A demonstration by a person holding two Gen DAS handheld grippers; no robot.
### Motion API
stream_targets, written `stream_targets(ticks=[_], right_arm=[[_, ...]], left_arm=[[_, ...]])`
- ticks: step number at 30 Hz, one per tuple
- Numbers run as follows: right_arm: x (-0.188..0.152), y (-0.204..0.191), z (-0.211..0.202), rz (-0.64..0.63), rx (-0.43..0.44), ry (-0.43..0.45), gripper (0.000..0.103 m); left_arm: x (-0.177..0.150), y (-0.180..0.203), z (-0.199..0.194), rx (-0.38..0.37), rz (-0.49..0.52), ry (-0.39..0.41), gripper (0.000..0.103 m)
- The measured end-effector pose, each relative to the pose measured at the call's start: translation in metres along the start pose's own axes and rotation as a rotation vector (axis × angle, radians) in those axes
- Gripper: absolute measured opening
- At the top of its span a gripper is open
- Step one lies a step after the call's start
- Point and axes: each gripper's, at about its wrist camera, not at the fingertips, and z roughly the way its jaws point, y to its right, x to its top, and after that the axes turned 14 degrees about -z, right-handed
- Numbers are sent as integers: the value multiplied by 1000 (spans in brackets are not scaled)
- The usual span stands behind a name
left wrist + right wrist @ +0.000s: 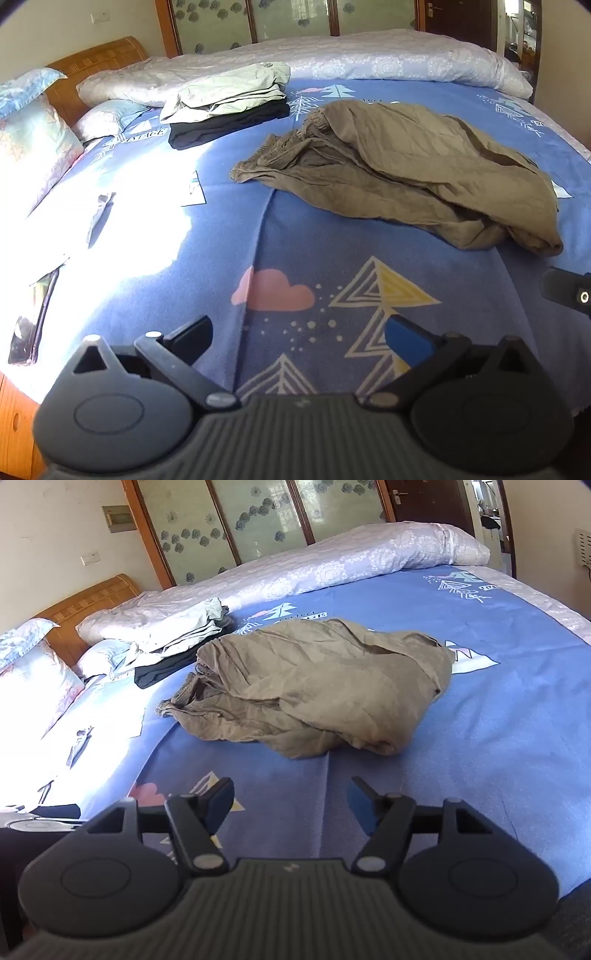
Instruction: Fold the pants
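Khaki pants (402, 170) lie crumpled mid-bed on a blue patterned sheet (221, 266), near a stack of folded clothes (225, 107); the left gripper (299, 336) and right gripper (291, 805) hover short of them, fingers spread, holding nothing

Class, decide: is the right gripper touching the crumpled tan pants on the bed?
Apart. The right wrist view shows bare blue bedsheet between the open right gripper and the pants.
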Motion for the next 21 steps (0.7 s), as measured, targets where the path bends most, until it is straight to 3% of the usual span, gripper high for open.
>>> stream_targets(ticks=[21], right_arm=[[-12, 2, 12, -4, -7, -29, 72]], left_arm=[[-4, -3, 6, -5, -23, -31, 103]])
